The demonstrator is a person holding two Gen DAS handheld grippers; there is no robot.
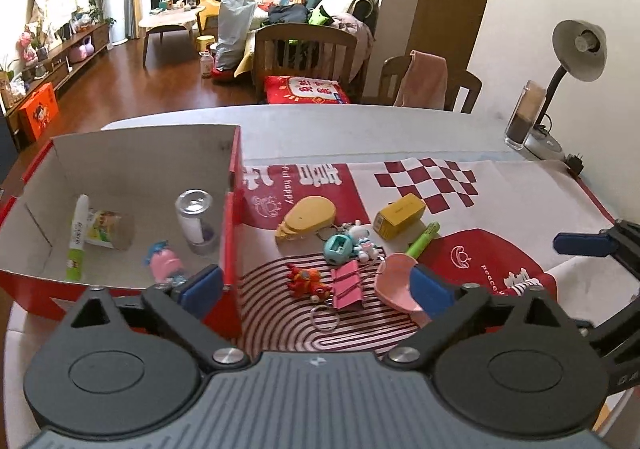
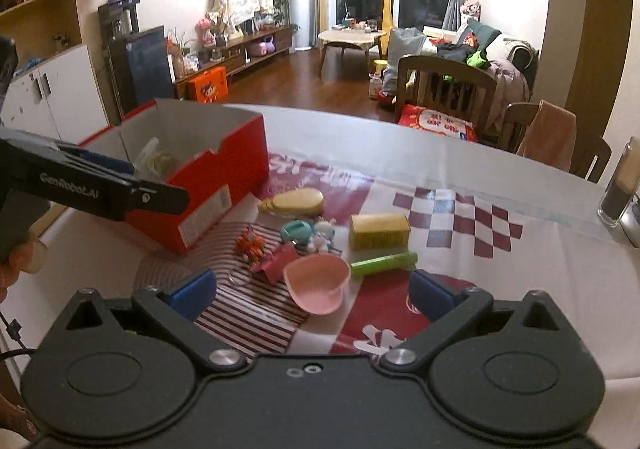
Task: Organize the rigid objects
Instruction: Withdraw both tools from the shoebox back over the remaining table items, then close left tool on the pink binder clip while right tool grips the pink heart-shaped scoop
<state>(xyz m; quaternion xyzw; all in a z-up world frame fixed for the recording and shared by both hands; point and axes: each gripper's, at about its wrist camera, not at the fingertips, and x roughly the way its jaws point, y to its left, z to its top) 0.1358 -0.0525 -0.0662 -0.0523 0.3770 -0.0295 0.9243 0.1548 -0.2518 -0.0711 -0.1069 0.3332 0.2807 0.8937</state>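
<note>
- Hovering both tongs over the tabletop (image 1: 360, 129), I see the left tongs (image 1: 316, 289) spread apart and empty, straddling the near corner of the red box (image 1: 234, 209).
- My right tongs (image 2: 312, 295) are also spread apart and empty, with the pink scoop (image 2: 318, 281) just ahead between the fingers.
- Loose items lie packed on the mat: orange toy (image 1: 306, 281), pink clip (image 1: 348, 283), teal keychain (image 1: 337, 248), yellow box (image 1: 399, 216), green marker (image 1: 424, 237).
- The box already holds a tube (image 1: 78, 233), a clear jar (image 1: 197, 221) and a pink toy (image 1: 166, 263).
- Risk, as I judge it: the scoop is shallow and smooth, so a grip on its rim may slip or flip it.
- Closing here could also snag the clip beside it.
- The left tongs may bump the box wall.
</note>
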